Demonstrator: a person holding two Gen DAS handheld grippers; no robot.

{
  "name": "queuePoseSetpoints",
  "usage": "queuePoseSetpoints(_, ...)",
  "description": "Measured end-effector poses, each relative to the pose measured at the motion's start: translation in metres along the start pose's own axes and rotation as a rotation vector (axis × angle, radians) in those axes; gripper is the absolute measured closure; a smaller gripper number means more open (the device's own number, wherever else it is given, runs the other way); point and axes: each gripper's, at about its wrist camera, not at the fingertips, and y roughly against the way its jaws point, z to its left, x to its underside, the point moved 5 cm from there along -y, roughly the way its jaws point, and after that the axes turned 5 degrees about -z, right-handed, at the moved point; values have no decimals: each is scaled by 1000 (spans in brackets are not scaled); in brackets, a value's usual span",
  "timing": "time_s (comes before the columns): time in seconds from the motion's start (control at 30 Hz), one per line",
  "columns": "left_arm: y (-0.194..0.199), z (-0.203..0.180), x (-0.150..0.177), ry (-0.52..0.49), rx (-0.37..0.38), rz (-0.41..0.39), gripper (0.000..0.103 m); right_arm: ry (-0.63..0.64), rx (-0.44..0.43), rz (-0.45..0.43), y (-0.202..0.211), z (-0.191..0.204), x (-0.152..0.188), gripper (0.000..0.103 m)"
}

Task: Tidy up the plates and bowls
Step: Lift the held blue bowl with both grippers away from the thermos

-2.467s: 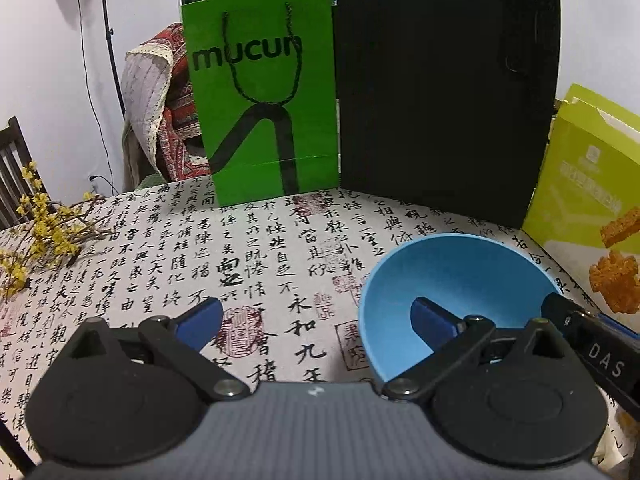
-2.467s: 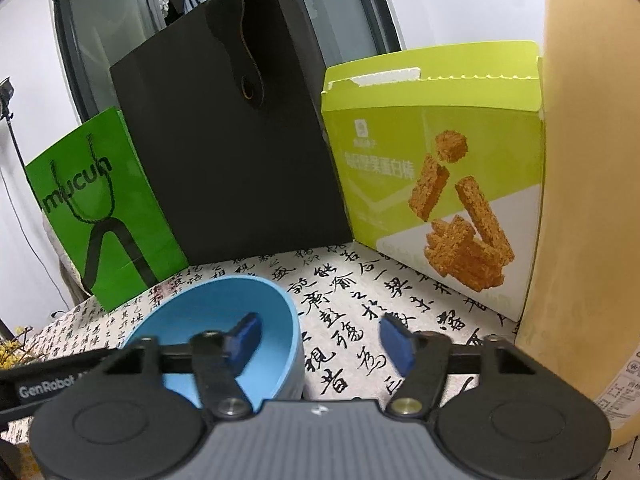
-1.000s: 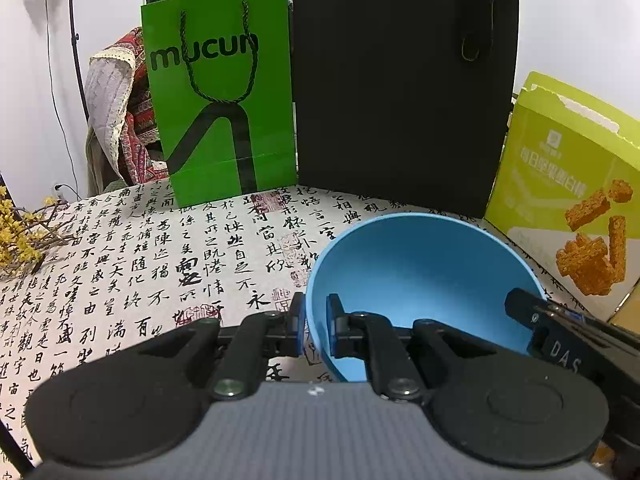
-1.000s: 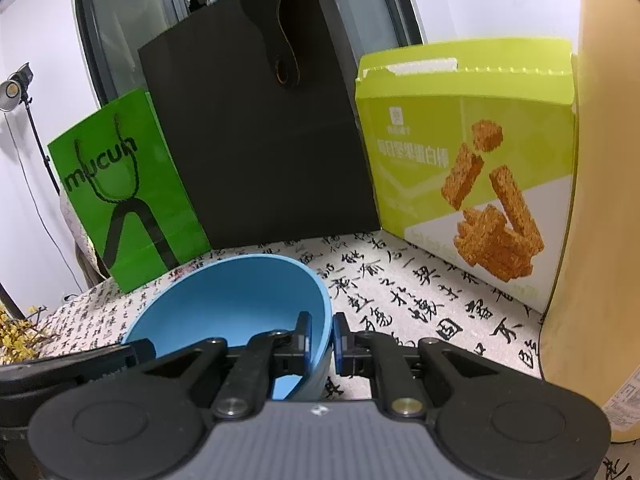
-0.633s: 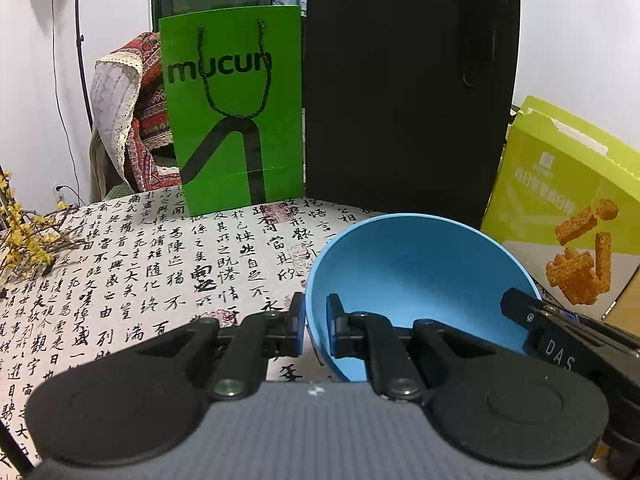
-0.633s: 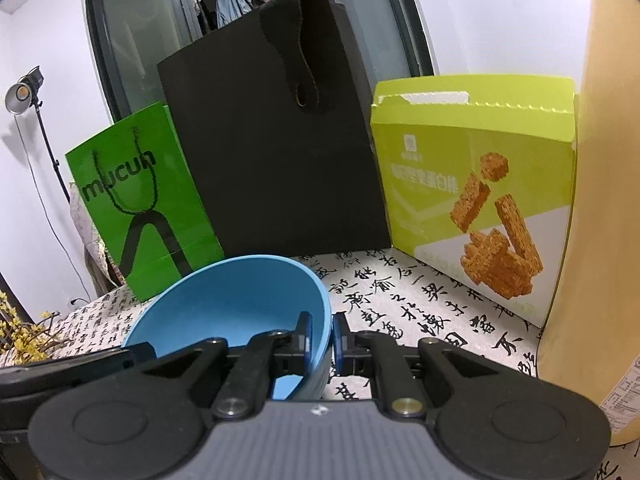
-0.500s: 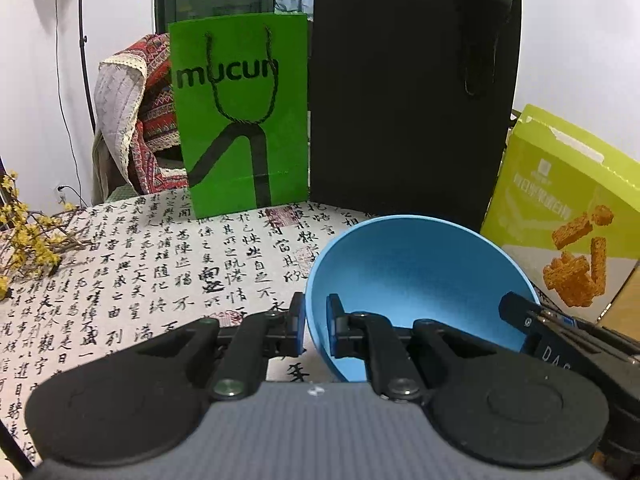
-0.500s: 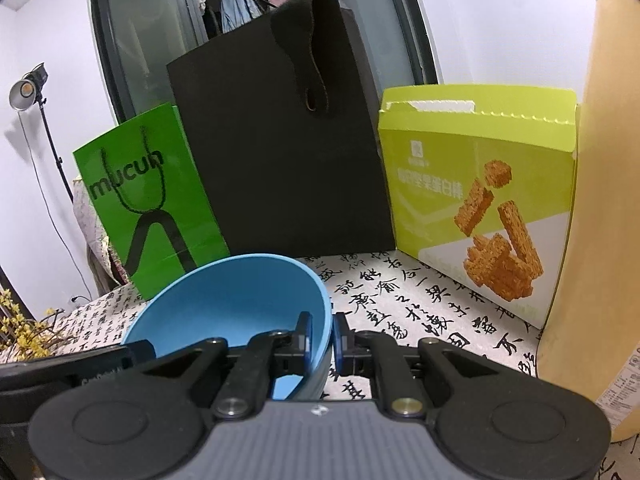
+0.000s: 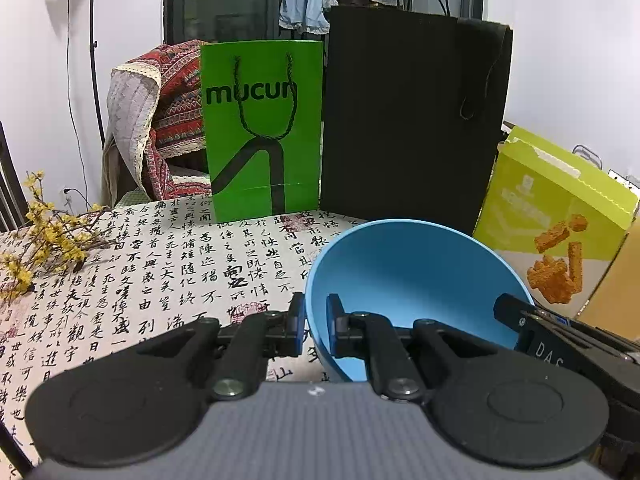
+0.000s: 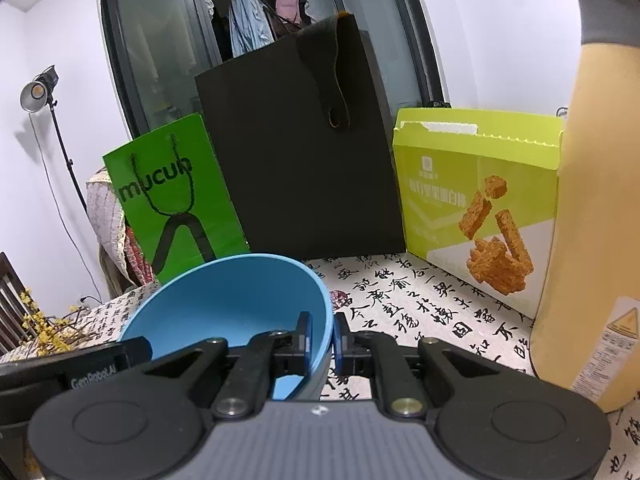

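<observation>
bowl: blue bowl (image 9: 416, 276), the only dish I see. Both my grippers hold it, one on each side of the rim. It looks clear of the tablecloth, tilted, its opening turned toward the bags; I can't see its underside.

left gripper: left gripper (image 9: 316, 322) clenched on the bowl's left rim. One pad sits outside the wall, the other inside, and the rim runs up between them.

right gripper: right gripper (image 10: 321, 338) clenched on the bowl's right rim. The inner pad is inside the blue wall, the outer pad outside it, both touching.

fingers vs bowl: I see each finger pair straddling the wall at the near part of the rim. The rest of the bowl extends past the tips, toward the bags.

cross view: from the left wrist camera, the right gripper's dark body crosses the bowl's right edge.

tablecloth: calligraphy tablecloth (image 9: 168, 276) lies under the bowl and to its left.

green bag: green bag (image 9: 262, 136) stands upright behind the bowl, to its left, well apart.

black bag: black bag (image 9: 412, 120) stands directly behind the bowl, beside the green bag.

snack box: lime snack box (image 10: 476, 196) is behind the bowl, to its right.

tan bottle: tan bottle (image 10: 592, 220) is right of the bowl, near my right gripper.

flowers: yellow flower sprig (image 9: 44, 248) is far left of the bowl.
</observation>
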Motion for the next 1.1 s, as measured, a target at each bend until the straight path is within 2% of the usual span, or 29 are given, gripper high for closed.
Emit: queuePoseSetpoints(1.1,108,42,18,31,-18,-71,92,48,-47,-55,103,46,17,92)
